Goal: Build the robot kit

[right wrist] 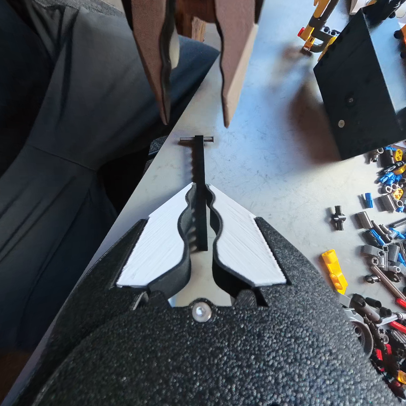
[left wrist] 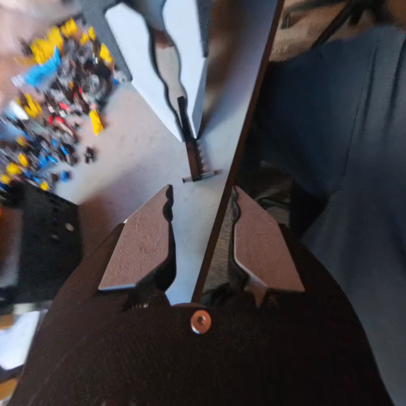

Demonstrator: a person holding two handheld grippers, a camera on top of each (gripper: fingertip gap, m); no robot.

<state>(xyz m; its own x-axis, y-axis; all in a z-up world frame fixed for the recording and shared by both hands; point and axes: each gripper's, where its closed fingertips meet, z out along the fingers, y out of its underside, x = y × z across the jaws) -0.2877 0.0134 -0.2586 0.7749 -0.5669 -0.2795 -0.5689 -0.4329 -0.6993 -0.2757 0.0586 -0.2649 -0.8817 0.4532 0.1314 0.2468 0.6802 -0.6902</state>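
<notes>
My right hand-held gripper (right wrist: 201,186) with white ridged fingers is pinching a black toothed rack (right wrist: 200,197), its long axis running straight away from me along the near edge of the grey tabletop (right wrist: 263,175). Thin metal pin (right wrist: 196,139) crosses its far tip. Just beyond, my brown left hand-held gripper (right wrist: 195,125) hangs spread and empty, loose plastic parts (right wrist: 386,219) scattered off right.

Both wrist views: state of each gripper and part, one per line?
Right gripper with white fingers: shut on the black toothed rack piece, held level over the grey table.
Thin grey pin: pushed crosswise through the rack's far end.
Left gripper with brown fingers: open, empty, facing the pin.
Loose plastic building parts: scattered on the table.
Black box: resting on the table.
</notes>
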